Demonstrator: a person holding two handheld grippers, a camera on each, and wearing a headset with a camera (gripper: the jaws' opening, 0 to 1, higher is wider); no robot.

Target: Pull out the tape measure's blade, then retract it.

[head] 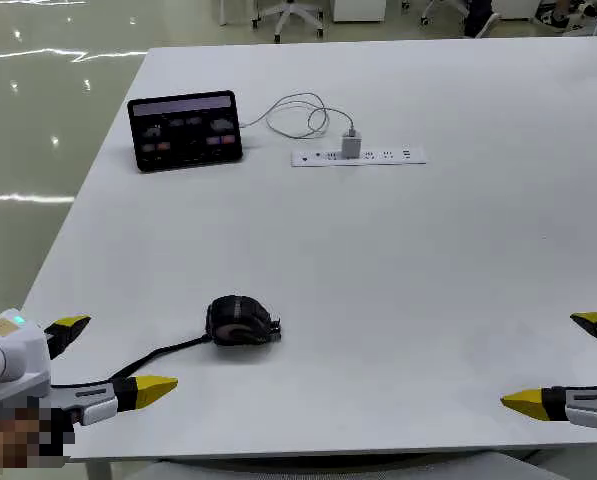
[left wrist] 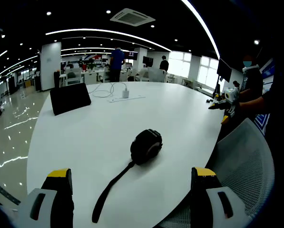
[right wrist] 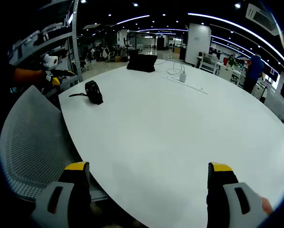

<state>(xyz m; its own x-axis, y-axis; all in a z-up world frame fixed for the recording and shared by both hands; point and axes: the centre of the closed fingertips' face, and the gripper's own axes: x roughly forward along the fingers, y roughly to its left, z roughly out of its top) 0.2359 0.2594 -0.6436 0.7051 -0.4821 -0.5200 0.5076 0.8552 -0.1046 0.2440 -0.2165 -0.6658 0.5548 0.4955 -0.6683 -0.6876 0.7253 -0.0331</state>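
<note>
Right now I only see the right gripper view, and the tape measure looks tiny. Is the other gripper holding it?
Observer: No. The left gripper is open, and the tape measure lies on the table ahead of its jaws, untouched.
Operator: Is the blade out?
Observer: No blade shows in the left gripper view, just a black strap trailing from the case toward that gripper.
Operator: Is the black thing at the back on?
Observer: Yes, the head view shows the tablet screen lit.
</note>
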